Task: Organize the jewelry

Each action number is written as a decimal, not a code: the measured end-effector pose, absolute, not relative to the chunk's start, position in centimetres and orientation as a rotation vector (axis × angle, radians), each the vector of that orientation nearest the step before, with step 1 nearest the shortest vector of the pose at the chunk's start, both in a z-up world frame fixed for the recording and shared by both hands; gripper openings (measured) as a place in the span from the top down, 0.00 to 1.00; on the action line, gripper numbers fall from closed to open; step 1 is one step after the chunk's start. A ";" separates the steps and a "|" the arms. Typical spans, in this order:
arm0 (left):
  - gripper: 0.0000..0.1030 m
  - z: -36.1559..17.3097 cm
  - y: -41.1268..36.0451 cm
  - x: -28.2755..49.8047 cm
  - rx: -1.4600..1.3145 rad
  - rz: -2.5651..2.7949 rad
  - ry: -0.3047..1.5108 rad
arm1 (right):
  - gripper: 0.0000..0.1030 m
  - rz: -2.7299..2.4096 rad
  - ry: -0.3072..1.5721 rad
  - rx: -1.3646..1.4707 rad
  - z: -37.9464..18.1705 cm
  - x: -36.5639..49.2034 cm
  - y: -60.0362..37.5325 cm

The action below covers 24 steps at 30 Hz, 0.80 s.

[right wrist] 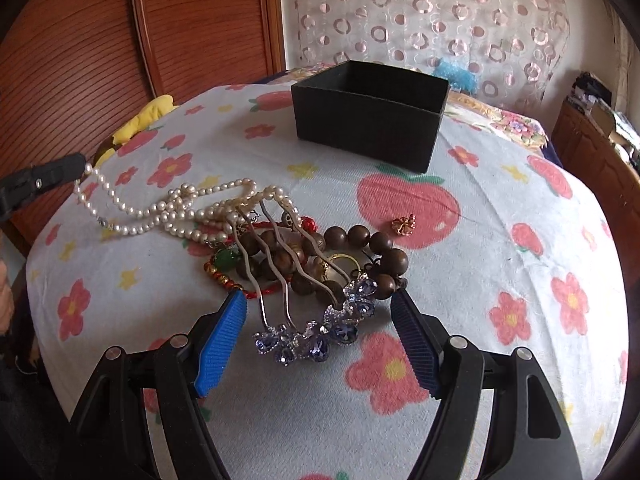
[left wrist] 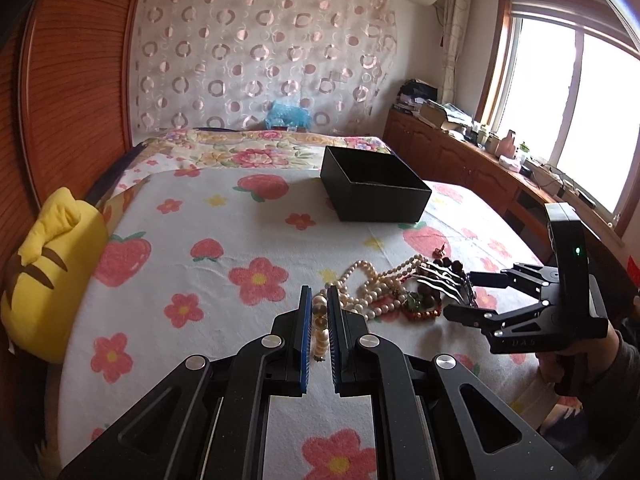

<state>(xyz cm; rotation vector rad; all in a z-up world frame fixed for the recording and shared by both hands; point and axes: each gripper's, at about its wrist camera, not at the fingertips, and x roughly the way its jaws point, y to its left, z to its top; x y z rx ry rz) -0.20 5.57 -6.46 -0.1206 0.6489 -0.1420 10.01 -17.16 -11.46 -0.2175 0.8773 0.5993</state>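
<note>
**Jewelry pile on a flowered bed cover**

Left hand-held gripper (left wrist: pixel 319 312), lower centre, pinches a pearl necklace (right wrist: pixel 160 208). Right hand-held gripper (right wrist: pixel 318 314) stands spread around a jewelled hair comb (right wrist: pixel 308 336), pads apart from it. Black box (right wrist: pixel 368 114) sits upper centre.

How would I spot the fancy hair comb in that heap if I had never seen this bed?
Start at the black box on the flowered bedspread, then come toward the camera to the tangle of pearls and brown wooden beads. The hair comb lies on its near edge, between the open right tongs. It alone has wavy metal prongs and a row of purple crystal flowers.
</note>
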 end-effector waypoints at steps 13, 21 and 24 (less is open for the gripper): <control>0.93 -6.6 5.3 0.0 -0.121 -0.142 0.649 | 0.43 0.607 0.866 -0.201 -11.2 8.7 -18.9; 0.93 -5.0 5.5 0.6 -0.117 -0.150 0.613 | 0.43 0.603 0.834 -0.199 -10.1 8.2 -19.7; 0.93 -3.4 5.4 1.2 -0.109 -0.165 0.586 | 0.43 0.600 0.823 -0.195 -9.6 8.2 -20.0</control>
